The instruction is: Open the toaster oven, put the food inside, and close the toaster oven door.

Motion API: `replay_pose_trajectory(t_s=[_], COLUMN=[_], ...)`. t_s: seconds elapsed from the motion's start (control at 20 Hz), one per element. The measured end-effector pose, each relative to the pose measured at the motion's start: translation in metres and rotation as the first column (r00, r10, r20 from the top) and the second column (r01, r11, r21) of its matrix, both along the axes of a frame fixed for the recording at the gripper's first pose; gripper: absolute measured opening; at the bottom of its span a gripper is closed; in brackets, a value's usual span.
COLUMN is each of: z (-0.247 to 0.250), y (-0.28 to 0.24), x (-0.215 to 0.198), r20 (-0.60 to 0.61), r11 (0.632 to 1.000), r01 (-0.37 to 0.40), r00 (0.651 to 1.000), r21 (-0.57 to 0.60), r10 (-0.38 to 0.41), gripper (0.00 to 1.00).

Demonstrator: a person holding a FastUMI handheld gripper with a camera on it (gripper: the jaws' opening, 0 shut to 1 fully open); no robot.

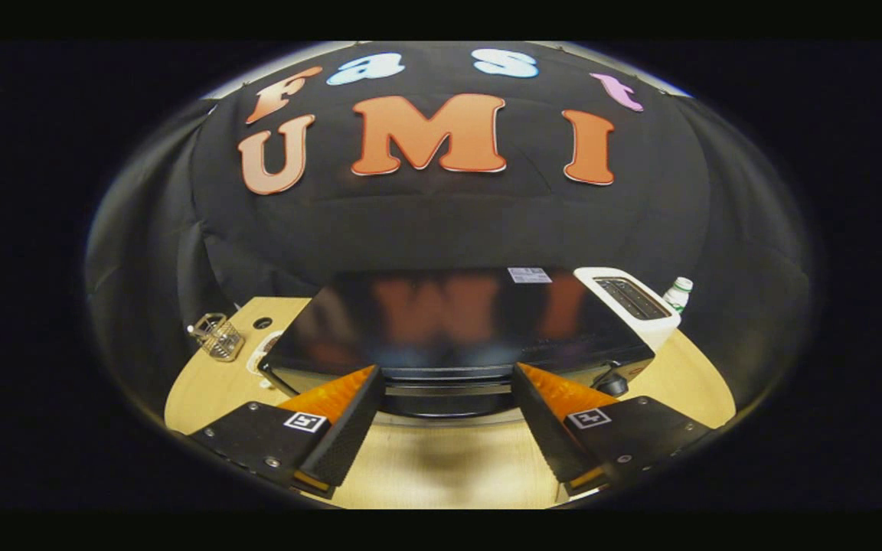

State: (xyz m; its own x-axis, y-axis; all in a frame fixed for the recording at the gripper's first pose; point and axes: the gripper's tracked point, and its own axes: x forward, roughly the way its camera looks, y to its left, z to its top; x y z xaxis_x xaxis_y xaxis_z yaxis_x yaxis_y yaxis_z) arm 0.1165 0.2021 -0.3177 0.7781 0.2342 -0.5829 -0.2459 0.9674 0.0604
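A black toaster oven (449, 321) with a glossy top stands on the wooden table (441, 467), seen steeply from above. Its front edge, with a dark handle bar (449, 376), lies between my fingertips. My gripper (447, 371) is open, with one finger on each side of the handle bar's middle and nothing pressed between them. From this angle I cannot tell whether the door is fully shut. A knob (611, 383) shows at the oven's front right corner. A white round thing (262, 353), perhaps a plate, peeks out at the oven's left side, mostly hidden.
A white slot toaster (632, 302) stands behind the oven on the right, with a green-capped bottle (678, 293) beyond it. A clear glass container (217, 335) sits at the table's left edge. Bare table lies under the fingers.
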Motion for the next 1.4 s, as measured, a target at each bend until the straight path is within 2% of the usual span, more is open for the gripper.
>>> replay_pose_trajectory(t_s=[0.15, 0.6, 0.95, 1.4], z=[-0.001, -0.014, -0.043, -0.084], y=[0.0, -0.022, -0.035, -0.047], x=[-0.007, -0.074, -0.12, -0.158], r20=[0.002, -0.045, -0.111, -0.195], r11=[1.0, 1.0, 1.0, 0.999], r01=[0.003, -0.008, -0.015, -0.026], r00=[1.0, 0.999, 0.994, 0.981], r21=[0.008, -0.007, -0.023, -0.046], r10=[-0.003, 0.008, 0.012, 0.017], gripper=[0.98, 0.99, 0.99, 0.99])
